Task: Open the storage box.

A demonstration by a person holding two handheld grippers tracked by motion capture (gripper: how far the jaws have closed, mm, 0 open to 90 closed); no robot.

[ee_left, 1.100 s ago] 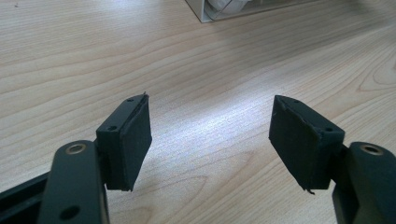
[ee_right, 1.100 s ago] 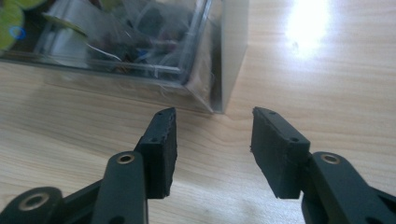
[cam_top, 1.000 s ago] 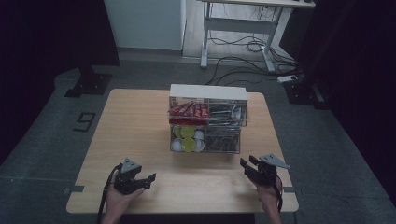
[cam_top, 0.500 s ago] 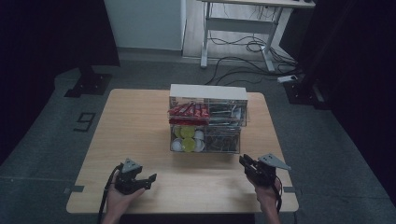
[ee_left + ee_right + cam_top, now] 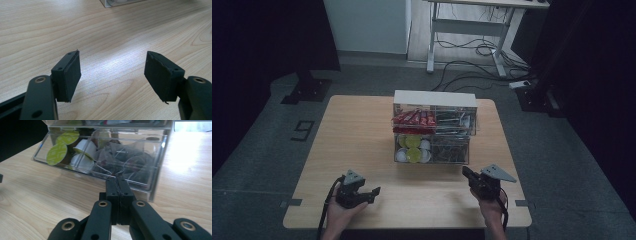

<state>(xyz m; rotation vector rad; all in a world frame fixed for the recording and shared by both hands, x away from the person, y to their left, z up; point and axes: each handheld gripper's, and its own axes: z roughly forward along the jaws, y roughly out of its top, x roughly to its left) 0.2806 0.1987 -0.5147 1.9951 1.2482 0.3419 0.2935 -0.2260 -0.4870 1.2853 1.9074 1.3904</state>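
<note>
A clear plastic organiser box [image 5: 434, 127] stands in the middle of the wooden table [image 5: 352, 130]. Its upper tier holds red packets [image 5: 413, 118], its lower tier green-lidded white capsules [image 5: 412, 148] and dark tea bags [image 5: 450, 149]. My right gripper [image 5: 466, 173] is shut with nothing in it, pointing at the box's lower drawer [image 5: 100, 157] from just in front of it; its tips [image 5: 117, 181] nearly meet the drawer's clear front. My left gripper [image 5: 373, 192] rests near the front left, jaws wide open over bare wood [image 5: 112, 62].
The table's front edge [image 5: 412, 226] runs just behind both hands. Beyond the table stand a white desk frame [image 5: 467, 30], loose cables [image 5: 472, 65] on the grey floor, and dark stands [image 5: 307, 85] at either side.
My right gripper has edged a little left and forward toward the box's lower drawer. The left gripper has stayed where it was.
</note>
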